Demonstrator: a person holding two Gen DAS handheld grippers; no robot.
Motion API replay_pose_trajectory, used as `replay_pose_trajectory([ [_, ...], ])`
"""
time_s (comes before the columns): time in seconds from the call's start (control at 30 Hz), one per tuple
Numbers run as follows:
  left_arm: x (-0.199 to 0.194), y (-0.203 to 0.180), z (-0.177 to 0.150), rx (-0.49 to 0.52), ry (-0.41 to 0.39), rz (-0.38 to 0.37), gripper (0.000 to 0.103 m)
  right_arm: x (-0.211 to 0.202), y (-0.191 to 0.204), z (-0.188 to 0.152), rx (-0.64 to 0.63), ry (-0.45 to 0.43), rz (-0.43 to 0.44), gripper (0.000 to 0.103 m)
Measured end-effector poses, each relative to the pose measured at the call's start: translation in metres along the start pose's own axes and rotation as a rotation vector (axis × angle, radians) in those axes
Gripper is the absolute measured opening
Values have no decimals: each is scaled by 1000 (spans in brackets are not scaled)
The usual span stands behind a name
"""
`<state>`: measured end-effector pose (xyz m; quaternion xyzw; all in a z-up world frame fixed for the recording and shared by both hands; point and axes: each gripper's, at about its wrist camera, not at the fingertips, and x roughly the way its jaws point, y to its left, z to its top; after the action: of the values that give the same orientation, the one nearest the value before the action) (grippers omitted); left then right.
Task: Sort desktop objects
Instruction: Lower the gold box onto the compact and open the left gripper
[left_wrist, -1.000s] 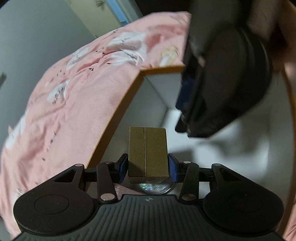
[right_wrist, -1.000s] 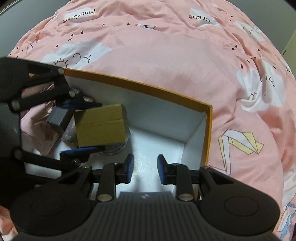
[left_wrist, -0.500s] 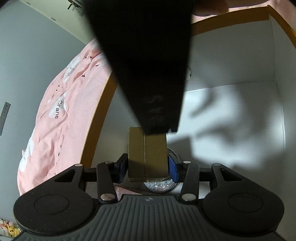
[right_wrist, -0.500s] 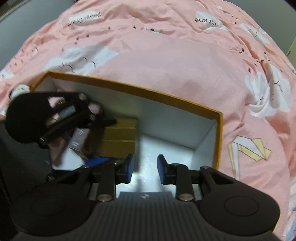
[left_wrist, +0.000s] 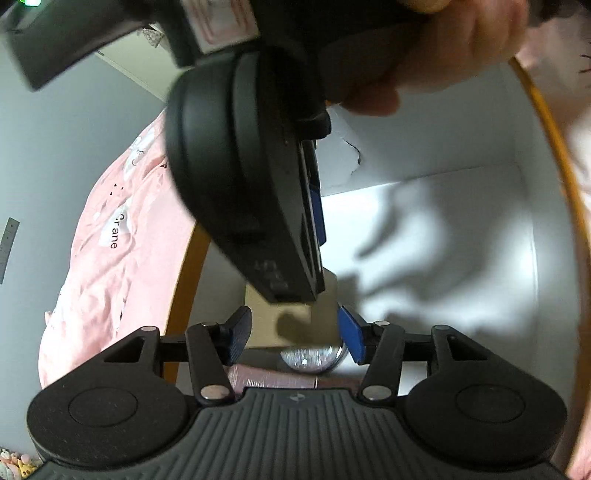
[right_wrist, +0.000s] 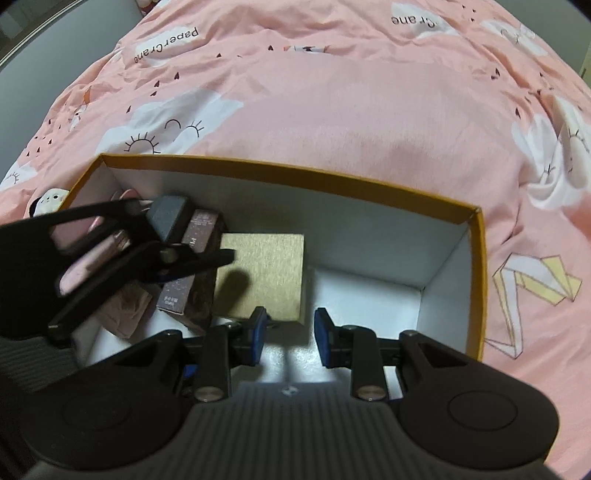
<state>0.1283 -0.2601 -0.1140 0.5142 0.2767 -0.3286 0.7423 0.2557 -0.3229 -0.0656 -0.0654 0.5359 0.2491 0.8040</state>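
Observation:
A gold cardboard box (right_wrist: 262, 277) lies inside the orange-rimmed white carton (right_wrist: 476, 258), beside the darker boxes at its left end. In the left wrist view the gold box (left_wrist: 325, 317) stands between the blue pads of my left gripper (left_wrist: 294, 334). The jaws are opening and a gap shows on each side of the box. One left finger (right_wrist: 214, 257) reaches in from the left. My right gripper (right_wrist: 290, 336) hovers over the carton floor, open with nothing between its pads. Its black body (left_wrist: 240, 166) blocks much of the left wrist view.
Dark glittery boxes (right_wrist: 201, 236), a grey box (right_wrist: 170, 218) and pink items (right_wrist: 79, 273) fill the carton's left end. A round sparkly lid (left_wrist: 312, 356) shows under the gold box. White floor (right_wrist: 369, 295) spreads to the right. A pink printed bedspread (right_wrist: 332, 92) surrounds the carton.
The left pads, pressed on the gold box before, have spread away from it; the box now rests in the carton. The right gripper's body has swung across the left wrist view.

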Motion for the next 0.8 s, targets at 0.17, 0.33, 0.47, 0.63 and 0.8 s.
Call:
replay_pose_trajectory([
  [0.17, -17, 3, -17, -18, 29, 41, 61, 6, 3, 2, 1, -2, 23, 31],
  [0.33, -32, 15, -32, -102, 36, 23, 61, 12, 10, 5, -40, -27, 47, 32],
  [0.47, -44, 25, -37, -168, 27, 6, 61, 16, 22, 8, -148, -37, 36, 34],
  [0.63, -55, 38, -41, -285, 16, -31, 61, 23, 34, 10, -259, -38, 11, 35],
  [0.8, -64, 52, -49, -367, 7, -43, 61, 24, 24, 12, -225, -35, 60, 38],
])
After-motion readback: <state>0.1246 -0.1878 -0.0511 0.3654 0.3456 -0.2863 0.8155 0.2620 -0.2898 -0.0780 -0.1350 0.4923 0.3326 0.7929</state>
